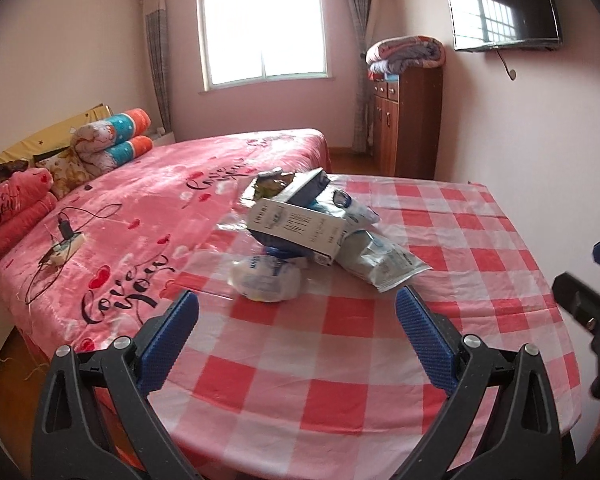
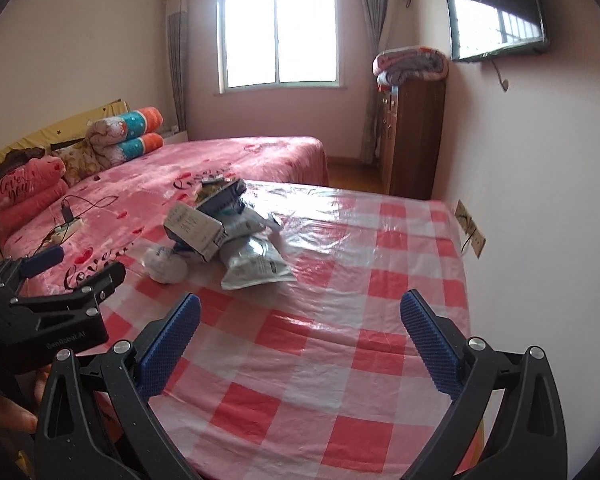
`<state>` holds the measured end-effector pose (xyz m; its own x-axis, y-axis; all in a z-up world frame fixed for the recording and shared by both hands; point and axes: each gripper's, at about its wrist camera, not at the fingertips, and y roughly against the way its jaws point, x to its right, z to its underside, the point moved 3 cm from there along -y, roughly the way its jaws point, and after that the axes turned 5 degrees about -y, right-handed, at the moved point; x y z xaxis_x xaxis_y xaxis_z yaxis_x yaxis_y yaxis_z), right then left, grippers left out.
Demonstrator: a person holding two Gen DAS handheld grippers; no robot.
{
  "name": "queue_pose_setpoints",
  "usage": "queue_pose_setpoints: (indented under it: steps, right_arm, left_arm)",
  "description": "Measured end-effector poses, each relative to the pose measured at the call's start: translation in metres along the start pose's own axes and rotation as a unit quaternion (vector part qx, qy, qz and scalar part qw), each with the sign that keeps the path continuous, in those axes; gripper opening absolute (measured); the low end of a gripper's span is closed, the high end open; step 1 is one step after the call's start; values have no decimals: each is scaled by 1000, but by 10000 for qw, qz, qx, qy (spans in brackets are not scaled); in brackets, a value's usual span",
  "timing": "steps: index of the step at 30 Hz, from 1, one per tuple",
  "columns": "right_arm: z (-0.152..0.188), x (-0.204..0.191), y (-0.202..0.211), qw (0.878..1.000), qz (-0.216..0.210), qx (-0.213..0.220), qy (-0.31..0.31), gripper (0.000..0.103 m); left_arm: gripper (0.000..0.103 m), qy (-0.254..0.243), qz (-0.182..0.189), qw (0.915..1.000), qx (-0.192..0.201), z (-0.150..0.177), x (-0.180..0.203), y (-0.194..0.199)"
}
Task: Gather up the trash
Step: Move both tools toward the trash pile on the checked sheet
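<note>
Left gripper [image 1: 296, 306]: jaws spread wide, nothing between them, held above the near part of the desk, aimed at the trash pile.
Right gripper [image 2: 300, 310]: jaws also spread wide and empty, above the near edge of the desk; in the left wrist view its black body shows at the right border.
Trash pile [image 1: 308, 224]: heaped on the desk's far left part, close to the bed.
White carton [image 1: 298, 226]: lies tilted on top of the pile, printed side up.
Second box [image 1: 306, 190]: dark-sided, leaning behind the white carton, touching it.
Crumpled white wrapper [image 1: 266, 280]: at the pile's near edge, nearest the left gripper.
Silver-white pouch [image 1: 380, 260]: flat on the desk at the pile's right, partly under the carton.
Snack bag [image 1: 270, 184]: at the back of the pile; contents cannot be told.
Desk [image 1: 480, 248]: covered with a glossy red-and-white checked cloth.
Bed [image 1: 172, 184]: just beside the desk, pink "Love you" blanket, rolled quilts at the head.
Power strip [image 1: 66, 248]: on the bed, with a plugged charger and cable.
Room: window [image 1: 262, 26] in the far wall, wooden cabinet [image 1: 406, 120] with folded blankets on top, wall television [image 1: 504, 8].
</note>
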<state>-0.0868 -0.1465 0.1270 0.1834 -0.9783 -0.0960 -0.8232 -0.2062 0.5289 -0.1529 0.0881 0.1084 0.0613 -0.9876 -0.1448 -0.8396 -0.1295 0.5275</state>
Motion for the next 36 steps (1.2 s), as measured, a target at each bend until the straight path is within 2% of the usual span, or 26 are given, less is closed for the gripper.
queue_pose_setpoints:
  steps: [8, 24, 29, 36]
  right_arm:
    - [-9, -12, 25, 9999, -6, 119, 1, 99]
    - [-7, -30, 46, 9991, -45, 344, 250, 99]
    - [-5, -31, 46, 9985, -38, 429, 341, 99]
    - [-1, -21, 33, 9993, -192, 298, 119, 99]
  left_arm:
    - [99, 49, -80, 9998, 146, 5, -15, 19]
    - [99, 48, -76, 9999, 128, 13, -21, 29]
    - [99, 38, -89, 9998, 147, 13, -20, 29]
    - [99, -45, -93, 9999, -30, 20, -21, 21]
